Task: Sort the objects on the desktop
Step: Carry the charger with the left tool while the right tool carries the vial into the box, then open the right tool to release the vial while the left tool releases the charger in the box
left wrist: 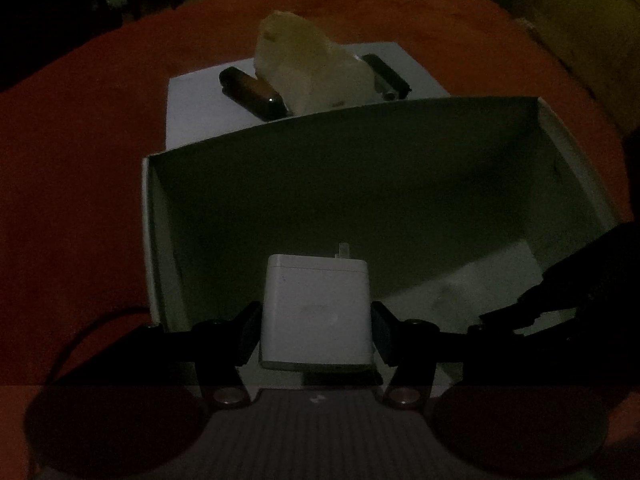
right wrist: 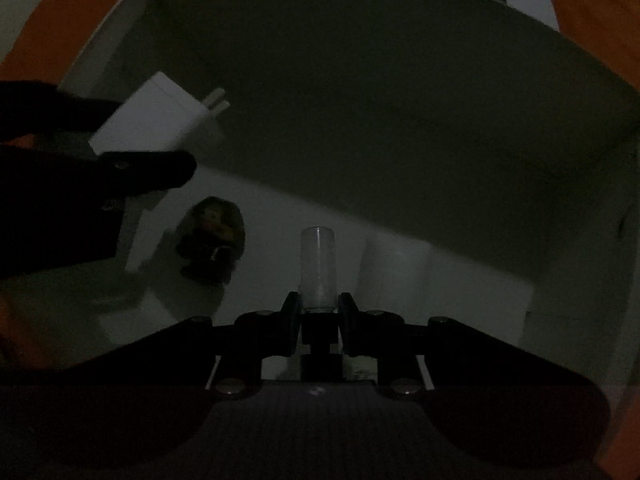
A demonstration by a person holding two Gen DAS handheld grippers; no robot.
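My left gripper (left wrist: 316, 330) is shut on a white plug charger (left wrist: 316, 312), prongs forward, held over the near edge of an open white box (left wrist: 344, 128). The charger also shows in the right wrist view (right wrist: 160, 120), at the left, above the box floor. My right gripper (right wrist: 319, 312) is shut on a small clear tube (right wrist: 318, 268), held inside the box just above its floor. A dark mottled round object (right wrist: 214, 240) lies on the box floor to the left of the tube.
Beyond the box a white sheet (left wrist: 192, 104) lies on the red cloth (left wrist: 80, 160), carrying a pale crumpled lump (left wrist: 312, 68), a dark brown cylinder (left wrist: 252, 92) and a black bar-shaped object (left wrist: 386, 76). The scene is very dim.
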